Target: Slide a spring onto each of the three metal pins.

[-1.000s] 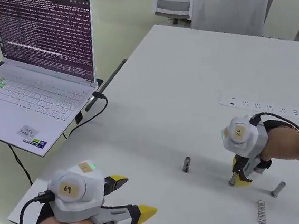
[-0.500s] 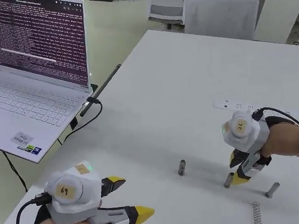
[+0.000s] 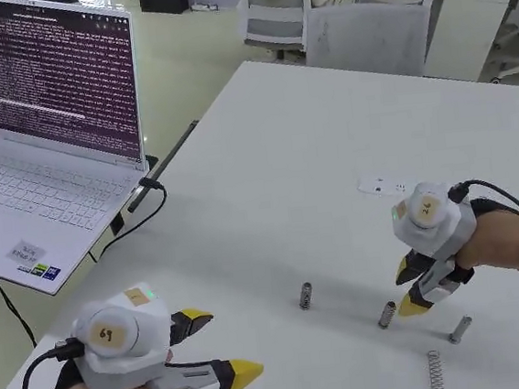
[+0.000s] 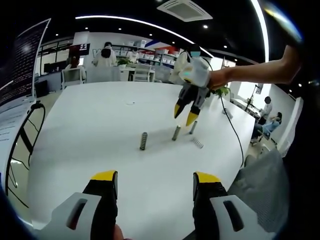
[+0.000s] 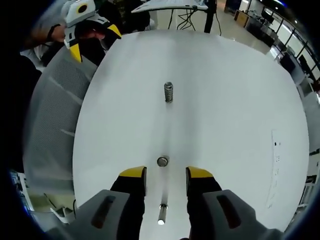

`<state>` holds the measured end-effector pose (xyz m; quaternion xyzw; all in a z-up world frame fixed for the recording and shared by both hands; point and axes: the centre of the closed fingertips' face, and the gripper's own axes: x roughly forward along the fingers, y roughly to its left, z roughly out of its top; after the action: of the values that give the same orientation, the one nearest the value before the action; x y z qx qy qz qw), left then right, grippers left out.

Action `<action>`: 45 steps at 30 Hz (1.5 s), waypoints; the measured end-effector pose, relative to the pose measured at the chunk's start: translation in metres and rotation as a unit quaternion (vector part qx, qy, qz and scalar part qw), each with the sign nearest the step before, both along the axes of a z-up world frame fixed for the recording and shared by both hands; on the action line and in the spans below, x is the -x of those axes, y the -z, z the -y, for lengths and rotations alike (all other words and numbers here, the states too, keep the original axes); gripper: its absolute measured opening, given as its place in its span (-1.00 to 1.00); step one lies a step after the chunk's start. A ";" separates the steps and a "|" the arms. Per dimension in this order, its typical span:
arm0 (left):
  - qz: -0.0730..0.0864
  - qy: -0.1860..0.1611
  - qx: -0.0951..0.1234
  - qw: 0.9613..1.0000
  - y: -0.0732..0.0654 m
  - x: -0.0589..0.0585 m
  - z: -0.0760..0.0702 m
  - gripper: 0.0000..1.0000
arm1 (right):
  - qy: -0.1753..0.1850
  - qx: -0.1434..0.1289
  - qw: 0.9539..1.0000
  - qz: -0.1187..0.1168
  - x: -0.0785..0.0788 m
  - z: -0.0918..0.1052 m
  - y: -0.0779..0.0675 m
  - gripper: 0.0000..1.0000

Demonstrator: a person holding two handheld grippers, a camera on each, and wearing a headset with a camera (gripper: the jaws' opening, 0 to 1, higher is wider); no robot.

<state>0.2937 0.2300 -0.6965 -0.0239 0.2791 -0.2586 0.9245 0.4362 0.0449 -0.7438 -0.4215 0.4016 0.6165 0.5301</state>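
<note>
A white bench (image 3: 309,134) in an open office carries the work, with a laptop (image 3: 40,114) open at its left edge. The right tool (image 3: 407,287) hangs low over the bench, tips down, its jaws parted to a middling gap with nothing between them. Just ahead of its tips stands a sprung pin (image 3: 387,315). In the right gripper view the pin's round top sits in line with the gap, close to the tips but not gripped. On the other side of the tips, under the tool's body, a bare pin (image 3: 459,329) lies on the bench. A loose spring (image 3: 434,371) lies near that pin, on the side toward the person. Farther left a second sprung pin (image 3: 306,295) stands alone, between the two tools. The left tool (image 3: 220,344) is held at the bench's near left corner, its jaws wide apart and empty. It points toward the pins and is well apart from them. A power strip (image 3: 383,185) lies flat beyond the right tool, and a chair (image 3: 368,37) stands past the far edge.
</note>
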 end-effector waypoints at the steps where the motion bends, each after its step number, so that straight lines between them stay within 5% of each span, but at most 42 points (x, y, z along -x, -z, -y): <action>1: 0.000 0.001 -0.001 1.000 0.000 0.000 0.000 0.12 | 0.006 -0.005 1.000 -0.001 0.000 0.000 -0.002 -0.41; 9: 0.004 0.000 -0.001 1.000 -0.003 -0.002 0.001 0.14 | 0.042 -0.039 0.998 -0.001 -0.001 0.003 -0.014 -0.36; 22: 0.003 0.005 -0.003 1.000 -0.003 -0.002 0.001 0.15 | 0.113 -0.095 0.989 -0.012 0.004 0.014 -0.023 -0.26; 33: 0.005 0.007 -0.005 1.000 -0.006 -0.004 0.001 0.15 | 0.172 -0.146 0.974 -0.014 0.008 0.024 -0.031 -0.19; 45: 0.006 0.013 -0.006 1.000 -0.007 -0.007 0.001 0.16 | 0.248 -0.211 0.945 -0.014 0.017 0.046 -0.043 -0.09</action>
<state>0.3012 0.2290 -0.6891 -0.0128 0.2754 -0.2692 0.9228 0.4190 -0.0007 -0.7003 -0.1787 0.3618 0.5419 0.7373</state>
